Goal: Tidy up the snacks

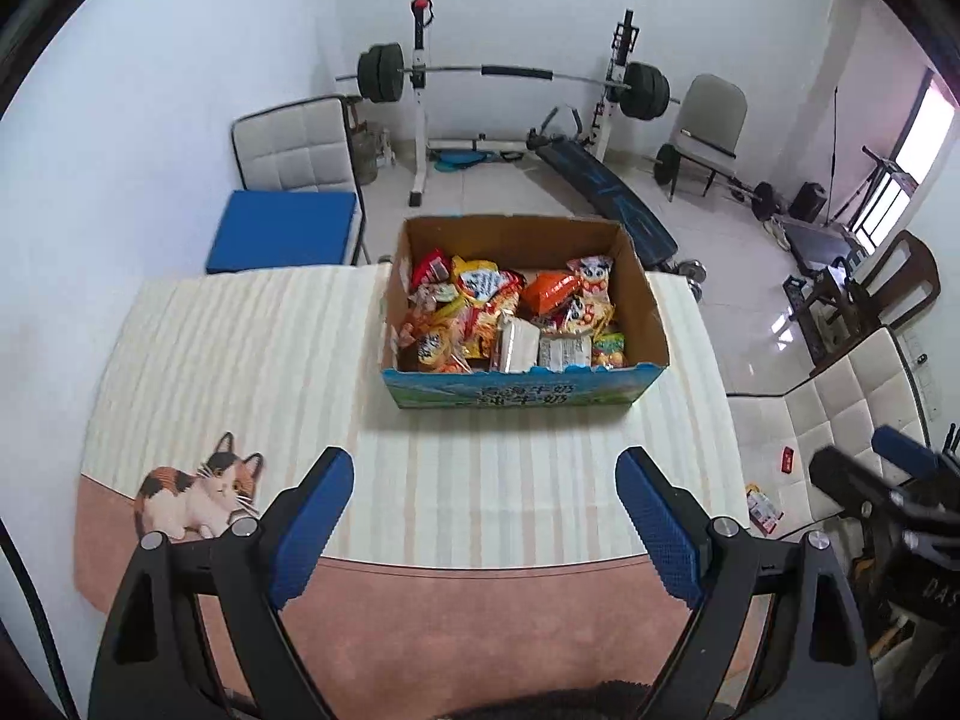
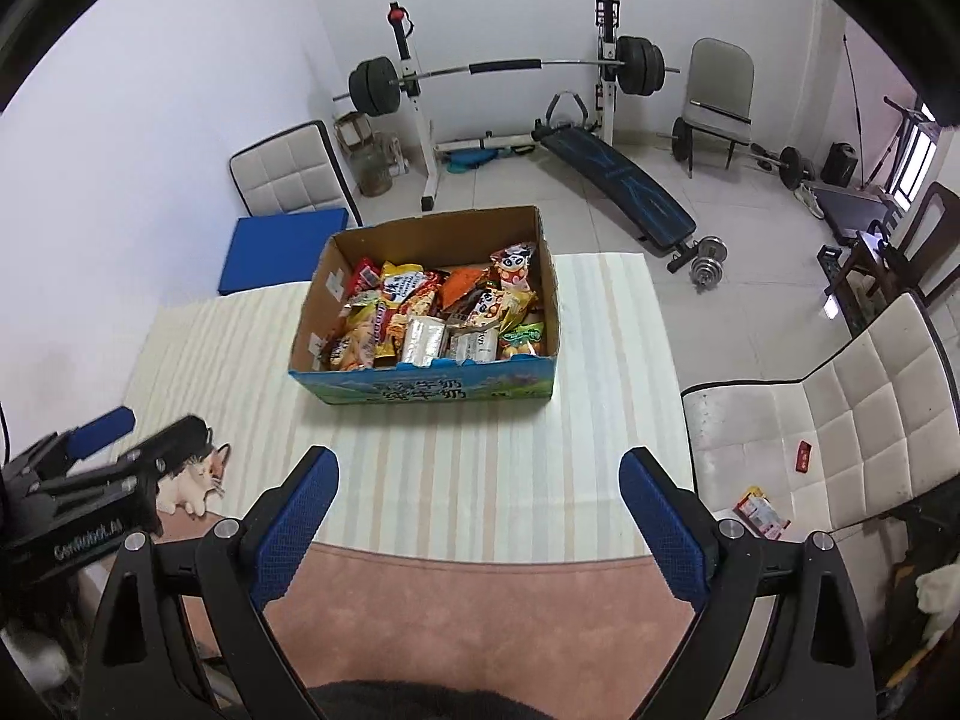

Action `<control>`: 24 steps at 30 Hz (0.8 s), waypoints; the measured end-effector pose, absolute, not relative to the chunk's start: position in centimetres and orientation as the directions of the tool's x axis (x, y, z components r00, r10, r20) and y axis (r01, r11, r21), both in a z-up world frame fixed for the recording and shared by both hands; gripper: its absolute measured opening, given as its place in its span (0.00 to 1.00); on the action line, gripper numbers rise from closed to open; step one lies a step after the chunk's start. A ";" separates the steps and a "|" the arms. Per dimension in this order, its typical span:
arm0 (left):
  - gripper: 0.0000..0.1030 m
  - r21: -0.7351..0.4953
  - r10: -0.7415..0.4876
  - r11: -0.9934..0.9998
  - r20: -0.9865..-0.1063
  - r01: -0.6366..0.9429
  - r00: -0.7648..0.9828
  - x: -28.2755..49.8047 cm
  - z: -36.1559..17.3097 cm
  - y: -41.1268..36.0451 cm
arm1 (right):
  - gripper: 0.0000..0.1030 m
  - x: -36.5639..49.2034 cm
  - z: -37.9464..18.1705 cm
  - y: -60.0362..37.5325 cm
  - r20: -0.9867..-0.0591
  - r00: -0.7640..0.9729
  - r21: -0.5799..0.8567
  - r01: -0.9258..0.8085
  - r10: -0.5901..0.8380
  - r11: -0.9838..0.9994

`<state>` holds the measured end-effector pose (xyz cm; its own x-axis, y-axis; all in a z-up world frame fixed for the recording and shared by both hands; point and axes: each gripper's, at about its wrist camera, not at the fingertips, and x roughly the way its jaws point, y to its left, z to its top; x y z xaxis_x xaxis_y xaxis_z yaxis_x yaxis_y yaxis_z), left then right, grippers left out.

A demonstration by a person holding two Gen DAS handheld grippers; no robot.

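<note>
Hovering at lower frame, the left gripper (image 1: pixel 485 519) and right gripper (image 2: pixel 479 516) stand spread, empty, below the snack-filled brown cardboard box (image 1: pixel 516 399) at centre.

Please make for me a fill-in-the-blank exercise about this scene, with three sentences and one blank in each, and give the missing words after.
1. The snack packets lie inside the open brown ____ box.
2. That box stands on the cream ____ tablecloth.
3. Each blue-padded hand-held gripper, left and right, holds ____ between its pads.

Missing words: cardboard; striped; nothing
</note>
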<state>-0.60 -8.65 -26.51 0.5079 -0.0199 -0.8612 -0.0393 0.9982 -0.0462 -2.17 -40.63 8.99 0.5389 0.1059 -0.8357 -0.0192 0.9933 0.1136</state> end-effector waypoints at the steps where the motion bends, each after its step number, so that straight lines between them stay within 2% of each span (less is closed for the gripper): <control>1: 0.87 -0.050 -0.020 0.998 -0.855 -0.044 0.517 -1.0 -26.0 -8.6 | 0.94 -2.8 9.4 -40.6 -0.834 0.541 0.113 -0.019 0.105 0.993; 14: 0.87 -0.065 -0.017 0.996 -0.822 -0.064 0.569 -3.5 -23.8 -7.9 | 0.97 -5.9 12.0 -40.2 -0.796 0.602 0.073 -0.004 0.061 0.997; 16: 1.00 -0.059 -0.008 0.996 -0.826 -0.073 0.564 -3.4 -24.1 -7.9 | 0.97 -5.6 11.9 -40.1 -0.790 0.612 0.062 0.000 0.049 0.998; 24: 1.00 -0.040 0.017 0.995 -0.829 -0.089 0.559 -2.0 -25.3 -8.4 | 0.98 -3.5 11.0 -39.6 -0.773 0.634 0.035 0.020 0.015 0.999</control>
